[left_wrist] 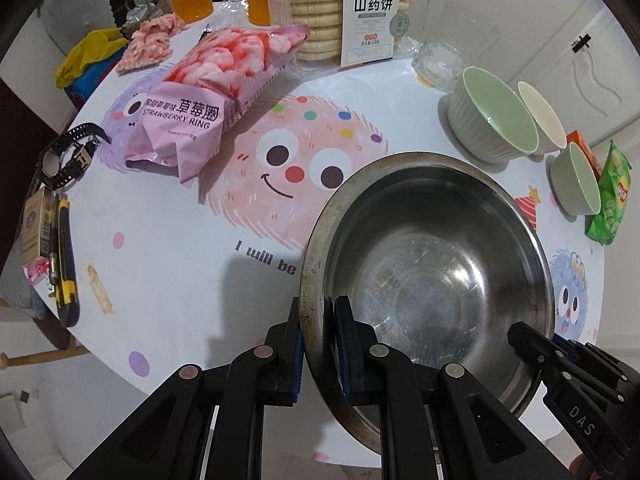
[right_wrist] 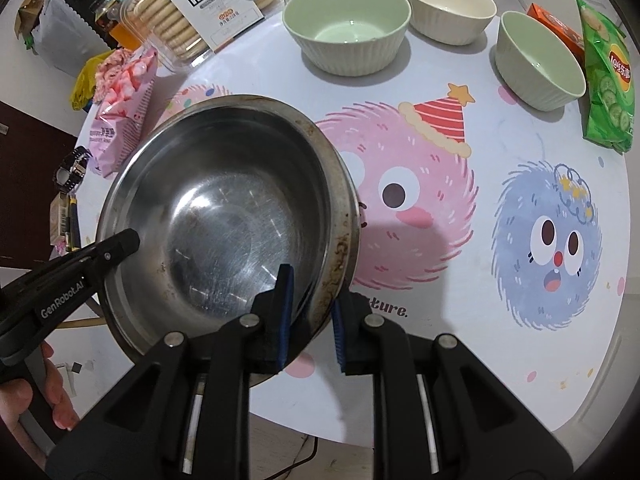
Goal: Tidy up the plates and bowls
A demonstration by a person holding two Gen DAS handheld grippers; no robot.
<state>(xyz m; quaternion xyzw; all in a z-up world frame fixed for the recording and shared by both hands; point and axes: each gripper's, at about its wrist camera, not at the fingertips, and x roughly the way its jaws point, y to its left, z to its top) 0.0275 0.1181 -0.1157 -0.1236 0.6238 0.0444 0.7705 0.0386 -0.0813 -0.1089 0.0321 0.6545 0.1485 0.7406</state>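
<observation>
- Table (right_wrist: pixel 460 320) carried everything, cartoon-print cover.
- Steel bowl (right_wrist: pixel 224 216) sat tilted above the table, held by its rim on both sides.
- Large green bowl (right_wrist: pixel 348 36), cream bowl (right_wrist: pixel 448 8) and small green bowl (right_wrist: pixel 538 64) stood at the far edge.
- Left hand-held gripper (left_wrist: pixel 318 348) was clamped on the bowl's rim.
- Right hand-held gripper (right_wrist: pixel 312 316) pinched the opposite rim.

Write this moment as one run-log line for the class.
left gripper: shut on steel bowl rim | right gripper: shut on opposite rim | bowl: tilted above table | three ceramic bowls: untouched
</observation>
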